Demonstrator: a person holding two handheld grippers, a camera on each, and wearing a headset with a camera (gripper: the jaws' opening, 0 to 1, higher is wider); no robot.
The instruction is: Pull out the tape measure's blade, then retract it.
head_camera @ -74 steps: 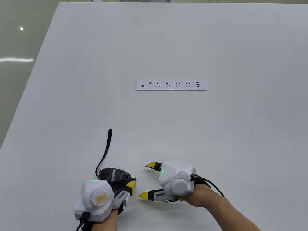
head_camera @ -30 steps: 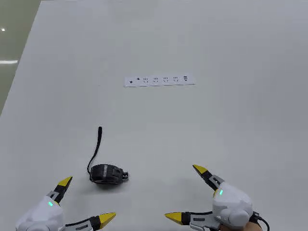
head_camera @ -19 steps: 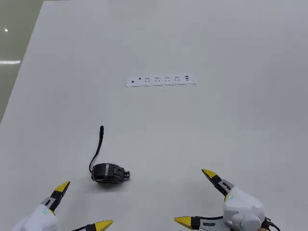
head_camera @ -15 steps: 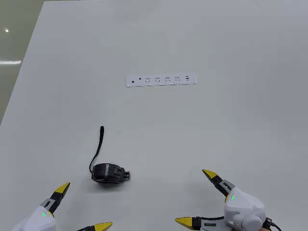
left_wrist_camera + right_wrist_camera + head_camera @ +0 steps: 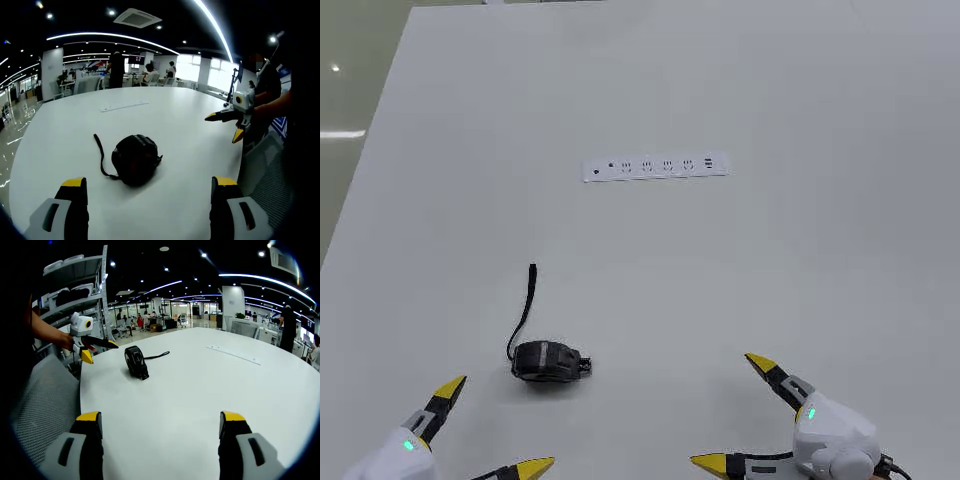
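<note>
The tape [image 5: 546,360] lies near-left on the table [image 5: 770,250], strap pointing far. Left gripper [image 5: 492,426] and right gripper [image 5: 735,412] flank it — both spread wide, empty.

L gripper [image 5: 492,426]: white rounded plastic shell, small green LED [image 5: 408,445] on top. 2 slim black-and-grey jaws w/ pointed yellow tips [image 5: 450,386]. R gripper [image 5: 733,412]: same build, w/ white bulbous body, green LED, yellow-tipped jaws and thin black cable [image 5: 892,466] at rear. Close up in both gripper views: each jaw is pale grey block w/ dark oblong slot [image 5: 50,223], black flank, yellow cap. Forearm [image 5: 47,332] behind L gripper bare in R gripper view.
</note>
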